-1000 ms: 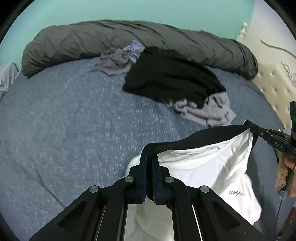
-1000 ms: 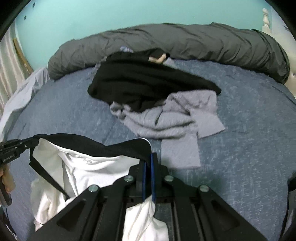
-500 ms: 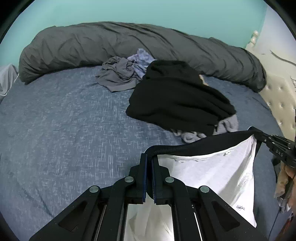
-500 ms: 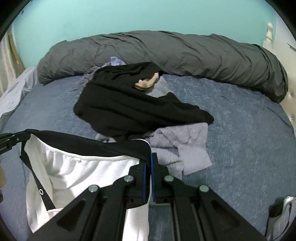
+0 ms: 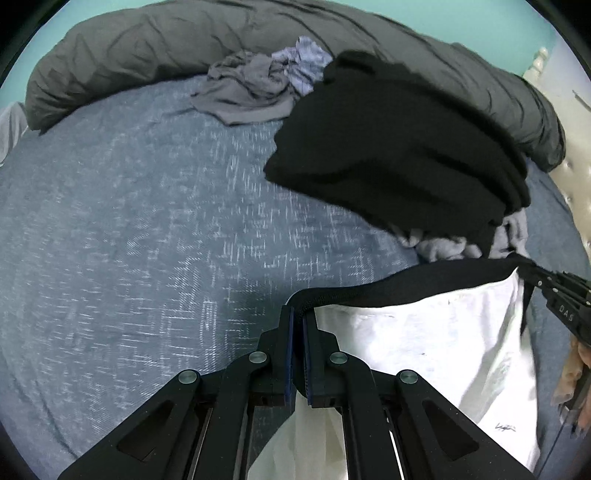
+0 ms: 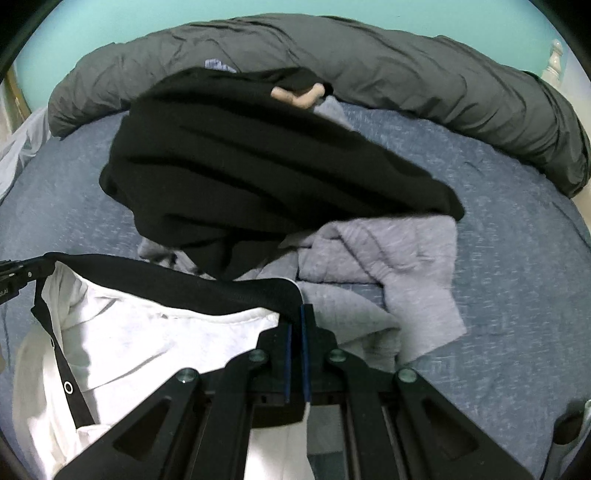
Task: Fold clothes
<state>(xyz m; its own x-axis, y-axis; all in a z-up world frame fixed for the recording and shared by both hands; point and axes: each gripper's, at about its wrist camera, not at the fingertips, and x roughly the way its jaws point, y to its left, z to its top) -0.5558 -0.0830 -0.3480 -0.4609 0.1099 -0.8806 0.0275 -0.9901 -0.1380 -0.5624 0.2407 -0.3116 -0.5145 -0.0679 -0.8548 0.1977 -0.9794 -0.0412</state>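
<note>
While both tools pinch the same garment, the white cotton garment with a black band along its top edge hangs stretched between them over the blue-grey flecked bedsheet. At the bottom centre of the left wrist view, the left gripper has its jaws pressed together on one end of the black band, white cloth trailing down between its arms. The band runs from there toward the right edge of that frame, where the right gripper clamps its other end; part of a hand shows below it. In the right wrist view the same tool sits at bottom centre, jaws closed tight on the band, and the white cloth fills the lower left, with a narrow black strip bearing a metal eyelet down its side. Just beyond the garment, in the middle of both frames, a crumpled black garment lies on top of a light grey knit garment. A rolled dark grey duvet curves along the top, against a turquoise wall.
</note>
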